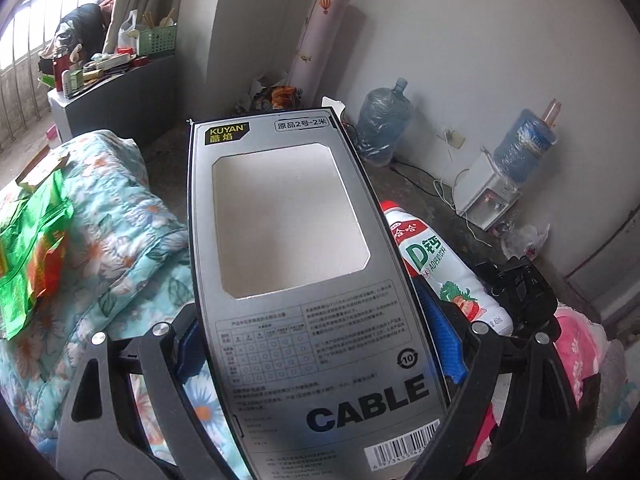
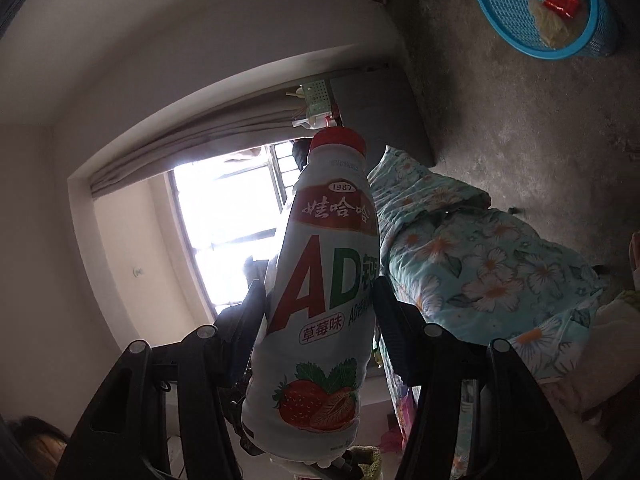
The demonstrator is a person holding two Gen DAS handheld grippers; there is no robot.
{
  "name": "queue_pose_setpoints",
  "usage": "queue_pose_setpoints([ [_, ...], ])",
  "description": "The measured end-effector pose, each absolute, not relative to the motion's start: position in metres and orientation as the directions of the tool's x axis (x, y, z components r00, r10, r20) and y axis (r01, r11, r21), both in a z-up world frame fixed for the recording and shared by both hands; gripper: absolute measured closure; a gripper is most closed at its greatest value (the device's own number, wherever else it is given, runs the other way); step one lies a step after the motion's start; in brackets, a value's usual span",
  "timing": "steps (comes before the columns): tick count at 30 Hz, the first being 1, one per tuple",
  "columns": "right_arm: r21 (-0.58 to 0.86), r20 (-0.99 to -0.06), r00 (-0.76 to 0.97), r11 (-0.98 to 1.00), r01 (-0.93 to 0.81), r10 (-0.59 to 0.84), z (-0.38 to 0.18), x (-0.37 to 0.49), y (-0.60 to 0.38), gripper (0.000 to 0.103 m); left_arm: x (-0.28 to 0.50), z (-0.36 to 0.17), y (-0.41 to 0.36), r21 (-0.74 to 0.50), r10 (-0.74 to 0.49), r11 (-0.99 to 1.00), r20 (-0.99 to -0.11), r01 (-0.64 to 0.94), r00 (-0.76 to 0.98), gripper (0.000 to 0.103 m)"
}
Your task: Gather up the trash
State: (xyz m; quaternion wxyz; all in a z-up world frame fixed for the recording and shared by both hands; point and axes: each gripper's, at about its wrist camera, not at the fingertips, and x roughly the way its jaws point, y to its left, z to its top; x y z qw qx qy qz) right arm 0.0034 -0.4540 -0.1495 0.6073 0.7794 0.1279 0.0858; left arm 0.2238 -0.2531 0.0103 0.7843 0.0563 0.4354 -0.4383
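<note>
cable box [image 1: 296,272] — flat grey card carton with a cut-out window, clamped across its width in the left gripper [image 1: 320,344], above the floral quilt [image 1: 120,216]. likely light and easily crushed; grip on the solid lower panel looks sound. milk bottle [image 2: 324,300] — the right gripper [image 2: 320,304] is closed on its mid-body, beside the quilt. smooth, rounded plastic, probably slippery. blue basket [image 2: 600,32] sits well beyond the quilt.
</note>
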Motion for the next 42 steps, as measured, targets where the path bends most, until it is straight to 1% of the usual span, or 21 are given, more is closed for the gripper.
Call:
queue_pose_setpoints([
  [3,0.961,-0.09,0.969,-0.234,0.145,0.23,-0.167,-0.004,-0.488,0.049,0.24,-0.008,-0.312,-0.306,-0.625,0.548,-0.768,0.779,0.138,0.019],
  [6,0.945,-0.14,0.973,-0.269,0.186,0.182,-0.194,0.001,-0.522,0.049,0.258,-0.032,-0.373,-0.343,-0.599,0.497,-0.801,0.797,0.028,0.018],
  [7,0.936,-0.169,0.972,-0.283,0.211,0.165,-0.204,0.005,-0.534,0.049,0.267,-0.042,-0.394,-0.353,-0.583,0.484,-0.812,0.801,-0.005,0.018],
  [9,0.92,-0.223,0.965,-0.298,0.255,0.138,-0.225,0.015,-0.563,0.048,0.282,-0.059,-0.433,-0.363,-0.567,0.48,-0.823,0.799,-0.034,0.018],
  [11,0.895,-0.266,0.959,-0.346,0.282,0.094,-0.254,0.024,-0.593,0.045,0.296,-0.079,-0.475,-0.392,-0.557,0.465,-0.827,0.793,-0.082,0.017],
  [12,0.886,-0.292,0.955,-0.361,0.292,0.055,-0.268,0.025,-0.607,0.042,0.301,-0.091,-0.494,-0.396,-0.54,0.472,-0.836,0.787,-0.097,0.017],
  [13,0.887,-0.308,0.951,-0.353,0.298,0.03,-0.283,0.027,-0.621,0.036,0.307,-0.102,-0.51,-0.398,-0.53,0.477,-0.841,0.783,-0.105,0.017],
  [15,0.848,-0.387,0.922,-0.398,0.349,-0.015,-0.312,0.019,-0.637,0.036,0.316,-0.121,-0.533,-0.426,-0.543,0.494,-0.832,0.758,-0.114,0.017],
  [17,0.819,-0.411,0.91,-0.459,0.346,-0.048,-0.333,0.007,-0.634,0.036,0.32,-0.136,-0.543,-0.466,-0.553,0.527,-0.823,0.711,-0.13,0.017],
  [20,0.826,-0.406,0.912,-0.449,0.342,-0.052,-0.337,-0.006,-0.615,0.036,0.318,-0.147,-0.541,-0.528,-0.579,0.539,-0.798,0.656,-0.167,0.017],
  [25,0.836,-0.418,0.907,-0.409,0.365,-0.045,-0.325,-0.027,-0.586,0.036,0.308,-0.133,-0.512,-0.528,-0.608,0.516,-0.78,0.675,-0.145,0.017],
  [28,0.848,-0.417,0.908,-0.376,0.373,-0.039,-0.311,-0.036,-0.574,0.036,0.307,-0.111,-0.485,-0.531,-0.634,0.513,-0.764,0.674,-0.119,0.017],
  [30,0.859,-0.422,0.906,-0.333,0.388,-0.036,-0.292,-0.041,-0.566,0.036,0.306,-0.09,-0.463,-0.546,-0.664,0.504,-0.74,0.669,-0.103,0.017],
  [33,0.875,-0.453,0.891,-0.199,0.441,-0.015,-0.262,-0.038,-0.556,0.036,0.305,-0.056,-0.425,-0.544,-0.703,0.498,-0.709,0.675,-0.053,0.017],
  [37,0.837,-0.548,0.832,0.041,0.546,0.087,-0.234,-0.005,-0.532,0.036,0.301,-0.018,-0.365,-0.532,-0.732,0.51,-0.682,0.676,0.015,0.017],
  [39,0.812,-0.584,0.797,0.137,0.568,0.157,-0.235,0.023,-0.518,0.036,0.299,-0.003,-0.335,-0.509,-0.728,0.527,-0.684,0.68,0.053,0.017],
  [42,0.775,-0.632,0.73,0.209,0.597,0.259,-0.254,0.069,-0.502,0.034,0.295,0.012,-0.285,-0.466,-0.716,0.562,-0.687,0.684,0.121,0.017],
])
